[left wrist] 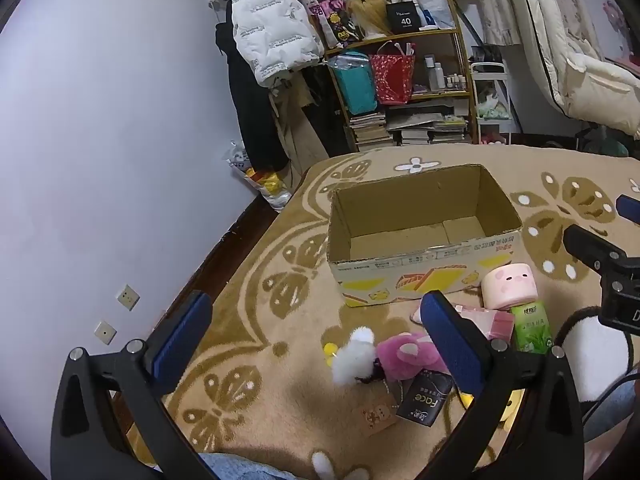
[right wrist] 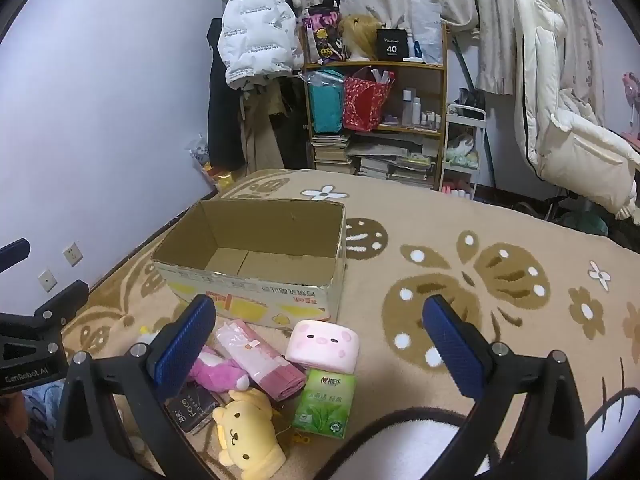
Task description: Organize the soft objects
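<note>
An open, empty cardboard box (left wrist: 424,240) stands on the beige patterned rug; it also shows in the right wrist view (right wrist: 256,276). In front of it lies a pile: a pink pig cushion (right wrist: 324,346), a pink plush (right wrist: 218,372), a yellow dog plush (right wrist: 248,436), a white fluffy toy (left wrist: 356,354), a pink tissue pack (right wrist: 260,360), a green tissue pack (right wrist: 326,402) and a black pack (right wrist: 194,406). My left gripper (left wrist: 316,344) is open and empty, above the pile's left side. My right gripper (right wrist: 320,348) is open and empty, above the pile.
The rug (right wrist: 480,264) spreads to the right of the box. A shelf (right wrist: 376,120) with books, bags and bottles stands at the back wall. Coats hang left of it (right wrist: 256,28). A white padded chair (right wrist: 568,128) stands at the right.
</note>
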`<action>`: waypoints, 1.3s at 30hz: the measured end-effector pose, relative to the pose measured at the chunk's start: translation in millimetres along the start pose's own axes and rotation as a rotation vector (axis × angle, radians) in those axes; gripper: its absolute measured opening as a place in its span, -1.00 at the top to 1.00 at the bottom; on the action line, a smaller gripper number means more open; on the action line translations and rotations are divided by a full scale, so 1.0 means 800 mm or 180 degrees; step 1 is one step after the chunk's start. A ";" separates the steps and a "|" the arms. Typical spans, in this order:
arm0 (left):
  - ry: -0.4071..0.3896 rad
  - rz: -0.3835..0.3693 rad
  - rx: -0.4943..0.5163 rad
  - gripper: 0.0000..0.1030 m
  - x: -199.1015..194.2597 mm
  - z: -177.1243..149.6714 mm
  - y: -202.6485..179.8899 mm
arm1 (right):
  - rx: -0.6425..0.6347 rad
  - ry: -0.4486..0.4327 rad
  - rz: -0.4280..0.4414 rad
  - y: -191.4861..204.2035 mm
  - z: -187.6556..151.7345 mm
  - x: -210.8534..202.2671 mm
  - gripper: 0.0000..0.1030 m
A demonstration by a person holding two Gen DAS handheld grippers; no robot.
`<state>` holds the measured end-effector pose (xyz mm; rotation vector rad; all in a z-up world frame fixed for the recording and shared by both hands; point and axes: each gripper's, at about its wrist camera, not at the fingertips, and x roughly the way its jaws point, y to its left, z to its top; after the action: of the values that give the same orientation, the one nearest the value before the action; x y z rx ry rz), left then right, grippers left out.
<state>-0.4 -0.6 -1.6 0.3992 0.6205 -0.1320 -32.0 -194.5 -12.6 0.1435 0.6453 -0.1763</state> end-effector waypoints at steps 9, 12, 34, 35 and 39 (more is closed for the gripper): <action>0.0035 -0.0018 0.0005 -1.00 0.003 -0.001 -0.003 | 0.0007 0.0001 0.0010 -0.003 -0.001 -0.001 -1.00; 0.0042 -0.0019 0.0003 -1.00 0.004 -0.002 -0.003 | 0.0000 -0.0001 0.0007 -0.001 -0.005 0.001 -1.00; 0.0064 -0.0057 0.0023 -1.00 0.008 -0.005 -0.004 | 0.0008 0.0016 0.0021 0.000 -0.007 0.004 -1.00; 0.0060 -0.0052 0.0032 -1.00 0.007 -0.005 -0.004 | 0.0003 0.0023 0.0023 0.001 -0.009 0.006 -1.00; 0.0065 -0.0052 0.0037 -1.00 0.008 -0.006 -0.003 | -0.0010 0.0028 0.0025 0.002 -0.012 0.009 -1.00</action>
<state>1.3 -0.7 -9.8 0.4072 0.6433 -0.1472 -31.6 -191.8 -24.7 0.1439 0.6536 -0.1673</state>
